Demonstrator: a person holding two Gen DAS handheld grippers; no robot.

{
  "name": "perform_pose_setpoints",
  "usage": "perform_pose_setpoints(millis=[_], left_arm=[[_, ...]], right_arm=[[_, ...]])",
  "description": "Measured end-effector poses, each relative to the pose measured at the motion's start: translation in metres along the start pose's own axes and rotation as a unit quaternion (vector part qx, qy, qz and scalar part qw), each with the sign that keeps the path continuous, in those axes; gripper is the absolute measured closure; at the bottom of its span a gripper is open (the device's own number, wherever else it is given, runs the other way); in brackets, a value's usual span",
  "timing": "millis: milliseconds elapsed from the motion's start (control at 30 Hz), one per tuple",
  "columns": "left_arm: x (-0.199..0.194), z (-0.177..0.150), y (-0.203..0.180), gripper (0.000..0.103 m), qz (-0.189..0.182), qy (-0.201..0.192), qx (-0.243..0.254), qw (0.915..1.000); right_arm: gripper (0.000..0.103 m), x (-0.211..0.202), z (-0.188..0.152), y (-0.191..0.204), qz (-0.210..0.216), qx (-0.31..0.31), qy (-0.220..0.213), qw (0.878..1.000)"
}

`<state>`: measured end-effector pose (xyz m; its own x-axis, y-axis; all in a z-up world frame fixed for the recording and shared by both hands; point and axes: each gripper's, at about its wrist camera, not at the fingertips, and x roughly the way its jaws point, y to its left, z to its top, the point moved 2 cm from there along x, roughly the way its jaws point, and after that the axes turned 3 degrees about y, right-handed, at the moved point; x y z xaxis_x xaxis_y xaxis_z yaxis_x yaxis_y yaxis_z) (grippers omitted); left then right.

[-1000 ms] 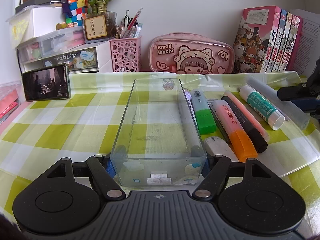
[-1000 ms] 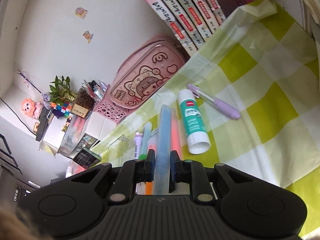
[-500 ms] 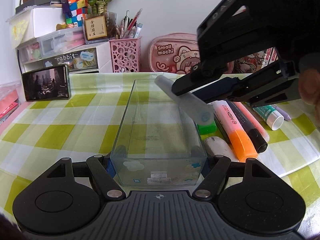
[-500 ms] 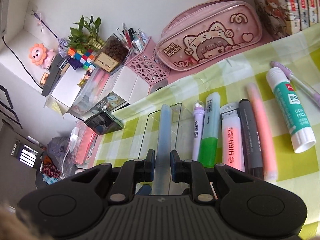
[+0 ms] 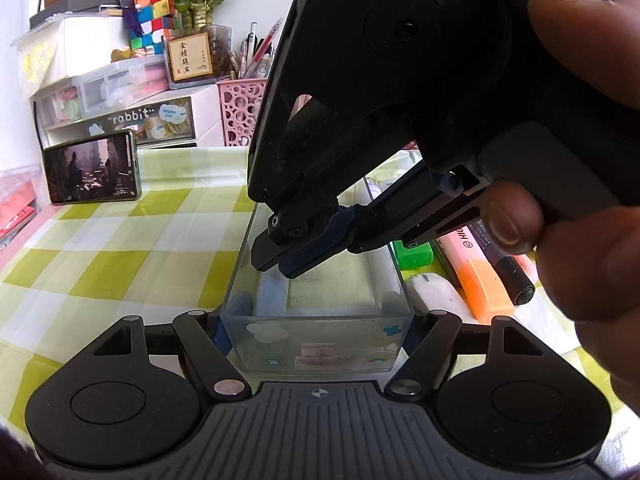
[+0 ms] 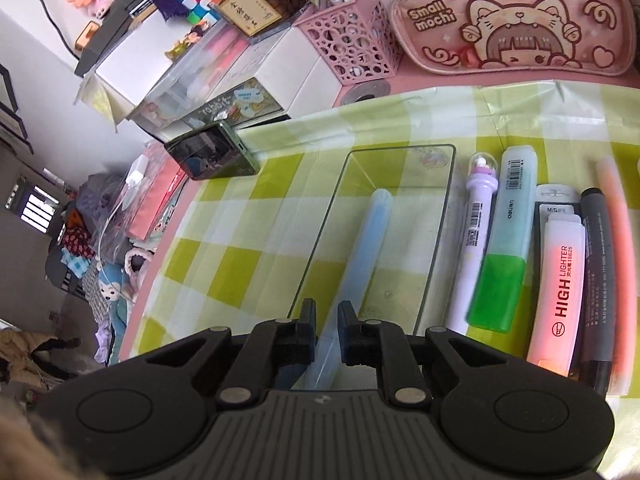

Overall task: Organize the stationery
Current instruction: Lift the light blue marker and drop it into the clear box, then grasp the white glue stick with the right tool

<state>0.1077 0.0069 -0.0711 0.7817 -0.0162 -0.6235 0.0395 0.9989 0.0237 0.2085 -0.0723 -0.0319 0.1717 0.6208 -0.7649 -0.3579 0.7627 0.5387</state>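
Note:
A clear plastic box (image 5: 320, 332) stands on the green checked cloth, and my left gripper (image 5: 318, 334) is shut on its near end. My right gripper (image 6: 326, 320) is low inside the box (image 6: 436, 152), its fingers on either side of a pale blue translucent pen tube (image 6: 366, 252) that lies along the box floor; the tube also shows in the left wrist view (image 5: 272, 292). The jaws stand a little apart from the tube. To the right of the box lie a purple pen (image 6: 476, 236), a green highlighter (image 6: 500, 280), an orange highlighter (image 6: 560, 292) and a black marker (image 6: 598, 264).
A pink pencil case (image 6: 512, 28), a pink mesh pen holder (image 6: 352, 44) and white drawer units (image 5: 120, 100) line the back wall. A phone (image 5: 92, 172) stands at the back left. A white eraser (image 5: 436, 292) lies right of the box.
My right gripper has carried the blue tube from the right side over the box and lowered it to the box floor. Its jaws have widened slightly. My left gripper has not moved.

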Motion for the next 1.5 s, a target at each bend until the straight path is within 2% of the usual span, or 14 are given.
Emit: perform_pose_setpoints(millis=[67, 167, 300, 367, 467, 533, 600, 633, 833, 1233, 1267, 1300, 1333, 1500], left_arm=[[0.0, 0.0, 0.0, 0.03, 0.0, 0.0, 0.0, 1.0], [0.0, 0.0, 0.0, 0.03, 0.0, 0.0, 0.0, 1.0], [0.0, 0.0, 0.0, 0.03, 0.0, 0.0, 0.0, 1.0], [0.0, 0.0, 0.0, 0.03, 0.0, 0.0, 0.0, 1.0], [0.0, -0.001, 0.0, 0.03, 0.0, 0.0, 0.0, 1.0], [0.0, 0.0, 0.0, 0.03, 0.0, 0.0, 0.0, 1.0], [0.0, 0.0, 0.0, 0.03, 0.0, 0.0, 0.0, 1.0], [0.0, -0.001, 0.0, 0.03, 0.0, 0.0, 0.0, 1.0], [0.0, 0.0, 0.0, 0.03, 0.0, 0.0, 0.0, 1.0], [0.0, -0.001, 0.001, 0.03, 0.001, -0.002, 0.001, 1.0], [0.0, -0.001, 0.001, 0.03, 0.001, -0.002, 0.001, 1.0], [0.0, 0.0, 0.001, 0.03, 0.001, -0.002, 0.001, 1.0], [0.0, -0.001, 0.001, 0.03, 0.001, -0.002, 0.001, 1.0], [0.0, -0.001, 0.001, 0.03, 0.001, -0.002, 0.001, 1.0]], right_arm=[[0.079, -0.004, -0.001, -0.003, 0.017, 0.006, -0.004, 1.0], [0.079, -0.021, -0.003, -0.01, 0.043, 0.016, -0.034, 0.998], [0.077, -0.058, -0.007, -0.021, 0.024, 0.013, -0.09, 0.996], [0.072, -0.076, -0.007, -0.032, 0.009, 0.023, -0.116, 0.993], [0.058, -0.106, -0.012, -0.056, -0.054, 0.036, -0.169, 0.983], [0.054, -0.123, -0.013, -0.076, -0.139, 0.045, -0.202, 0.968], [0.053, -0.13, -0.014, -0.092, -0.201, 0.048, -0.205, 0.957], [0.053, -0.132, -0.016, -0.099, -0.218, 0.046, -0.203, 0.954], [0.052, -0.117, -0.026, -0.117, -0.237, 0.04, -0.169, 0.956], [0.048, -0.087, -0.015, -0.118, -0.225, 0.03, -0.136, 0.964], [0.049, -0.086, -0.014, -0.118, -0.221, 0.03, -0.139, 0.965], [0.057, -0.085, -0.014, -0.118, -0.221, 0.031, -0.138, 0.965], [0.059, -0.085, -0.014, -0.118, -0.217, 0.036, -0.139, 0.966], [0.06, -0.086, -0.017, -0.12, -0.187, 0.064, -0.143, 0.97]])
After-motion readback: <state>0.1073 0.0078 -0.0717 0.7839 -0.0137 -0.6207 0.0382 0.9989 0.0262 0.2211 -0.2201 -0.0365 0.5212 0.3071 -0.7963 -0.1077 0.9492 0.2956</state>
